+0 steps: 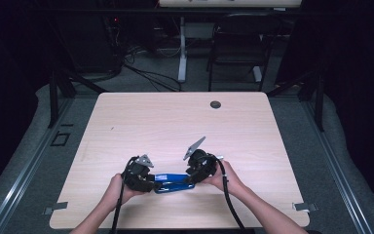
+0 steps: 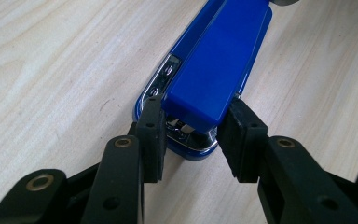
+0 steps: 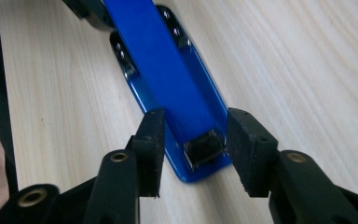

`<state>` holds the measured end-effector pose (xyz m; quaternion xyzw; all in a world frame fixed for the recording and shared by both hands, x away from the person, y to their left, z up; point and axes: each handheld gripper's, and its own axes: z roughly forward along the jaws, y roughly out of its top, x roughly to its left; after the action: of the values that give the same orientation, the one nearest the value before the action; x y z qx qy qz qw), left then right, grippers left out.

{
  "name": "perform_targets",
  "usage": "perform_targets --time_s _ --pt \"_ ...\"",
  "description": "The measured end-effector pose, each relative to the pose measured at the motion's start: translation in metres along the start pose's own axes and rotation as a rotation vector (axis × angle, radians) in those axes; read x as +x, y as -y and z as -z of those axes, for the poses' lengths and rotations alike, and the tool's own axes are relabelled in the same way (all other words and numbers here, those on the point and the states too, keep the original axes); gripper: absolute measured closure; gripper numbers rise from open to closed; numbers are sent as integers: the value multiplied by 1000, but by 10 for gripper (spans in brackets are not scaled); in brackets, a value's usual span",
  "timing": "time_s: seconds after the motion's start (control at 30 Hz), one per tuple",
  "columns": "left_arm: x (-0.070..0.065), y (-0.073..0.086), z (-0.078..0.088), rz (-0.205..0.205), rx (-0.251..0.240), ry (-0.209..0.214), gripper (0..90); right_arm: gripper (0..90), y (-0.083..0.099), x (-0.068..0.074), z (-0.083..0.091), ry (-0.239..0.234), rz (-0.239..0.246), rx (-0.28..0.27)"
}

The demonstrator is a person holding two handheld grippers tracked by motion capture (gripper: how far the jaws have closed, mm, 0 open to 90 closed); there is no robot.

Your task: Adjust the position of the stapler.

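Observation:
A blue stapler (image 1: 171, 183) lies lengthwise between my two grippers near the table's front edge. My left gripper (image 1: 155, 184) comes in from the left. In the left gripper view its jaws (image 2: 193, 140) stand on either side of the stapler's (image 2: 214, 60) front end, and the pads (image 2: 151, 135) rest against the blue top. My right gripper (image 1: 191, 181) takes the other end. In the right gripper view its jaws (image 3: 193, 149) close on the stapler (image 3: 168, 74) at the hinge end, with the pads (image 3: 247, 149) against the base's edges.
The light wooden table (image 1: 175, 122) has a round cable hole (image 1: 215, 104) near its far edge. A dark chair (image 1: 238, 44) and cables on the floor lie beyond the table. The person's forearms come in from the bottom edge.

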<state>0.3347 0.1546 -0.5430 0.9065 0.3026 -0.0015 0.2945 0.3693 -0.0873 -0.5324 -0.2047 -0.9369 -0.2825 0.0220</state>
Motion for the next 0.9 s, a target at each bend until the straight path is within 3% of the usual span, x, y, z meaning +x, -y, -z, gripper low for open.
perform_targets --time_s 0.13,0.37,0.9 --pt "0 1 0 34 1 3 643 530 -4 2 -9 -15 26 19" --pt "1 -1 -1 22 6 -30 662 559 -1 3 -12 -1 38 18" --pt "16 -6 -4 66 -42 -28 657 619 1 6 -11 3 8 16"
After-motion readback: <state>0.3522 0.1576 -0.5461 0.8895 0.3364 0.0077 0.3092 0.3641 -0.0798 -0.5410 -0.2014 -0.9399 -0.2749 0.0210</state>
